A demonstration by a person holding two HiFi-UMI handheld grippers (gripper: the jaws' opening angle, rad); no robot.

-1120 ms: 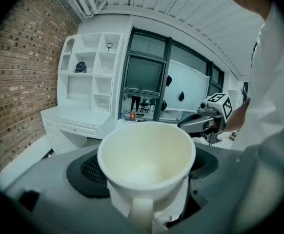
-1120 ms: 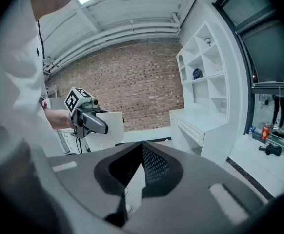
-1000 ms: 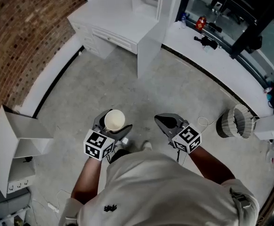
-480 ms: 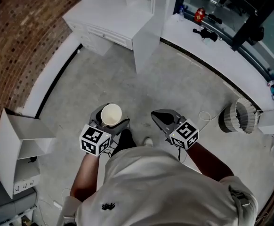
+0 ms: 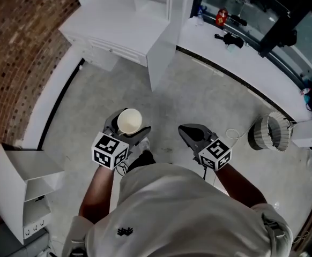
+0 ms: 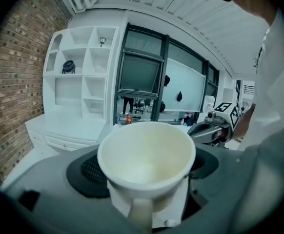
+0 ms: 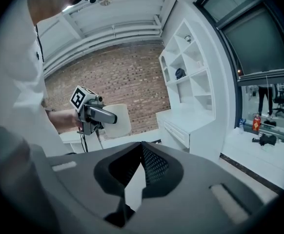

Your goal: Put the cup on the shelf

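Note:
A cream cup (image 5: 129, 121) with a handle stands upright between the jaws of my left gripper (image 5: 127, 129), which is shut on it at about waist height over the concrete floor. In the left gripper view the cup (image 6: 147, 156) fills the middle, its mouth open and nothing inside. Ahead stands the white shelf unit (image 6: 78, 82) with open cubbies above a drawer counter (image 5: 118, 31). My right gripper (image 5: 185, 133) is held beside the left one, shut on nothing. From the right gripper view its jaws (image 7: 141, 150) meet, and the cup (image 7: 120, 120) shows at the left.
A brick wall (image 5: 16, 52) curves along the left. A small white open cabinet (image 5: 22, 186) stands at the lower left. A ribbed round bin (image 5: 268, 135) sits on the floor at the right. The window ledge (image 5: 242, 63) carries a red can (image 5: 221, 19) and dark items.
The shelf unit and floor have slid down and left in the head view as the person steps forward. Both grippers keep their hold and spacing.

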